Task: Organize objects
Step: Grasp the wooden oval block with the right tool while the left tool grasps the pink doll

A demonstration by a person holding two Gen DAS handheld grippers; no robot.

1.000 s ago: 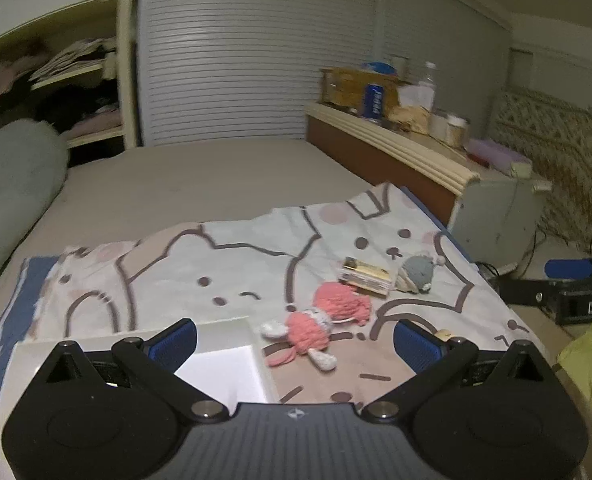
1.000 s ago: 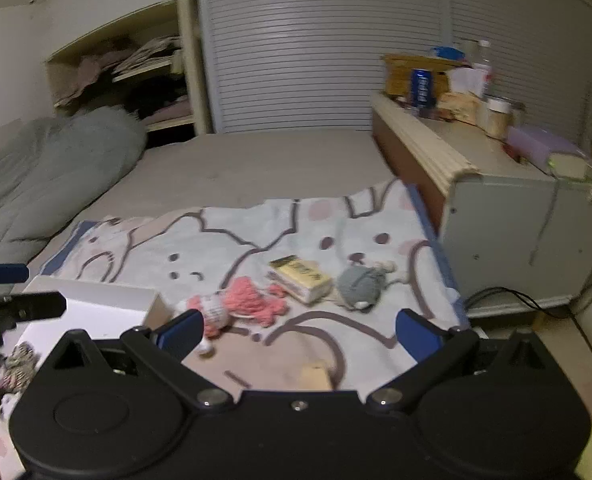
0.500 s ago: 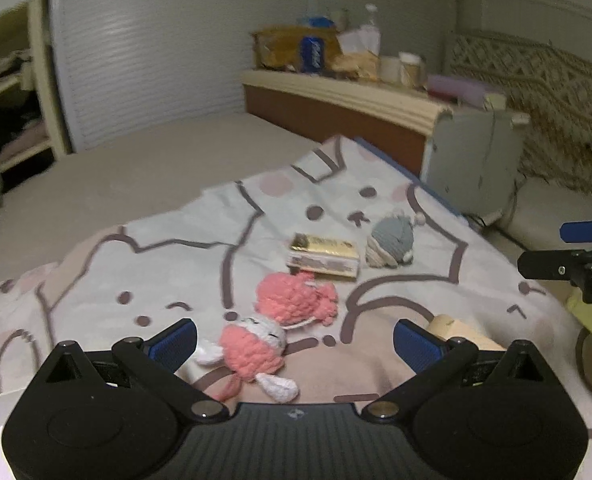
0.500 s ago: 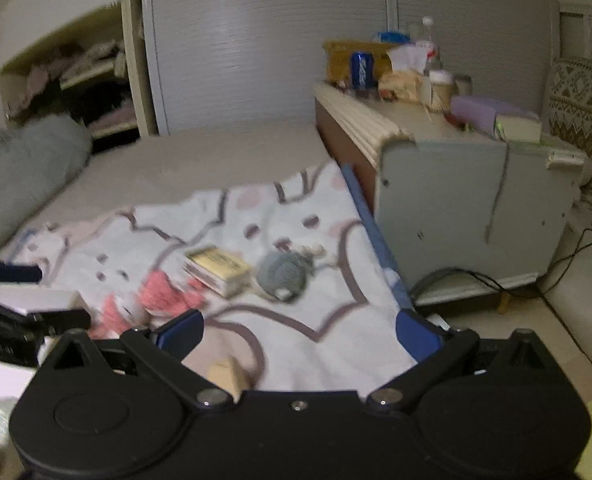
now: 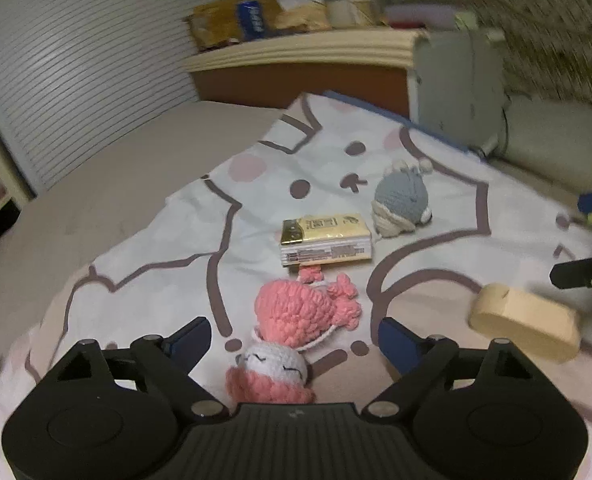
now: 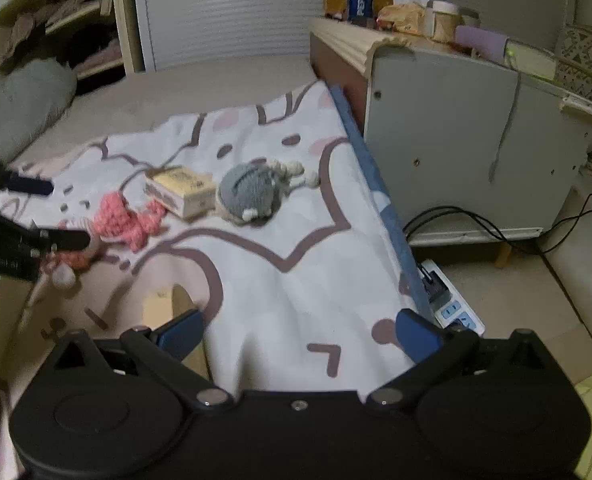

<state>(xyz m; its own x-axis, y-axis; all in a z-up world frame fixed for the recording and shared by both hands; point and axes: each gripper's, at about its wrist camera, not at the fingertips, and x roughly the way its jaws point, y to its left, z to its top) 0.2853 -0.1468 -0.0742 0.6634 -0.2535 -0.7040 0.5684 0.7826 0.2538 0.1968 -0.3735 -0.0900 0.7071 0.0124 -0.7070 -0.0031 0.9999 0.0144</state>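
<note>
Crochet toys lie on the cartoon-print blanket [image 5: 167, 240] spread over the bed. The pink crochet doll [image 5: 291, 320] sits between the fingers of the left gripper [image 5: 291, 340], which are closing but not yet touching it. Beyond it lie a small yellow box [image 5: 326, 240] and a grey crochet toy [image 5: 402, 204]; a beige block [image 5: 524, 332] rests to the right. The right gripper [image 6: 298, 338] hovers with fingers wide, holding nothing.

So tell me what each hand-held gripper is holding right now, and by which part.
Nothing is held. The left hand-held gripper is closing around the pink crochet doll, pads not yet touching. The right hand-held gripper is open over the blanket.
</note>
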